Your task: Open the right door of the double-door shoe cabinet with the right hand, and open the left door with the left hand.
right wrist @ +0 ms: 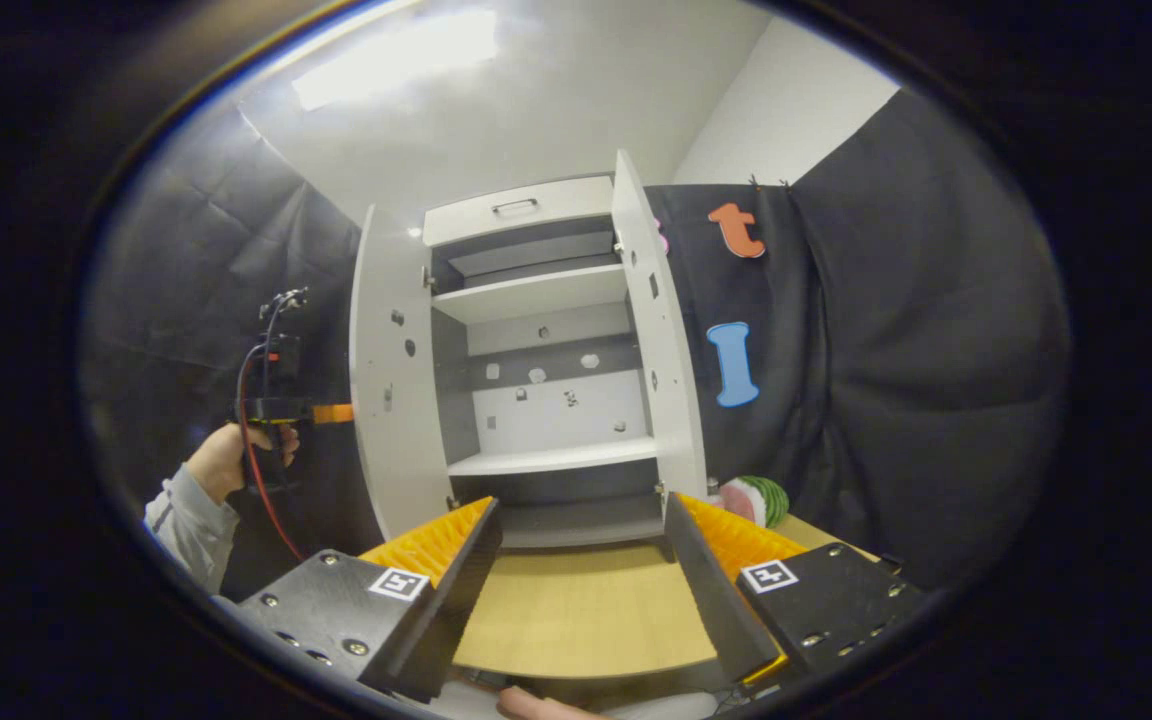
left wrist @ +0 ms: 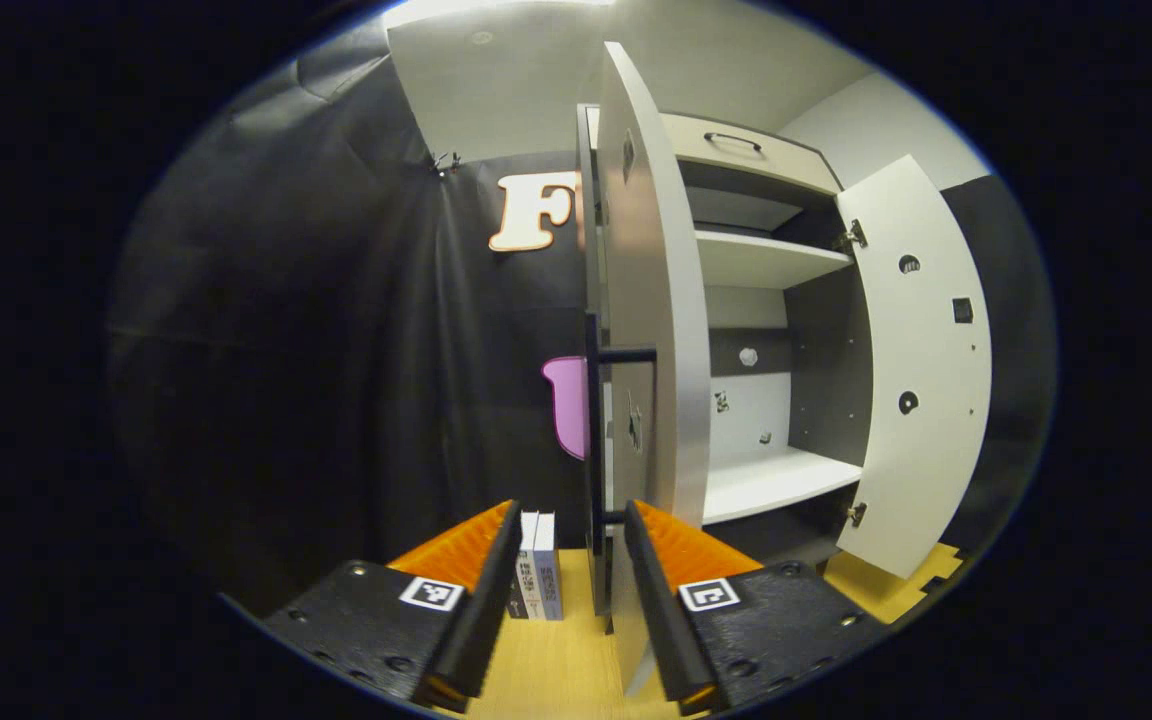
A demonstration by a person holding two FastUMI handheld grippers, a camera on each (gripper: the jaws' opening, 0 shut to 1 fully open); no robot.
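So the shoe cabinet [right wrist: 536,380] sits at the back of the wooden tabletop [right wrist: 576,610] with both doors swung wide. The shelves [right wrist: 546,292] inside are bare as far as anyone can see. From the right gripper view the left door [right wrist: 391,380] and right door [right wrist: 661,350] stand out like wings, so the opening part looks pretty much done.

In the left gripper view the left door [left wrist: 651,300] is seen edge-on, and its dark bar handle [left wrist: 596,440] runs down between the spread fingers of the left gripper [left wrist: 566,590]. The jaws are apart and don't look to be pressing on the handle; whether one finger brushes it, can't tell. Two small boxes [left wrist: 536,580] stand on the table just beside that door edge.

The right gripper [right wrist: 581,580] hangs back from the cabinet, jaws wide, holding nothing. Its view also catches the left gripper [right wrist: 281,408] out by the left door, with the person's hand [right wrist: 226,455] on it.

What could go wrong: the left fingers straddle the handle, so pulling back at an angle could hook the bar and swing the door. Pushing it further would probably strain the hinges [left wrist: 851,236]. A low sweep could knock the boxes over. The striped round thing [right wrist: 756,500] near the right door looks safe unless the right gripper swings that way
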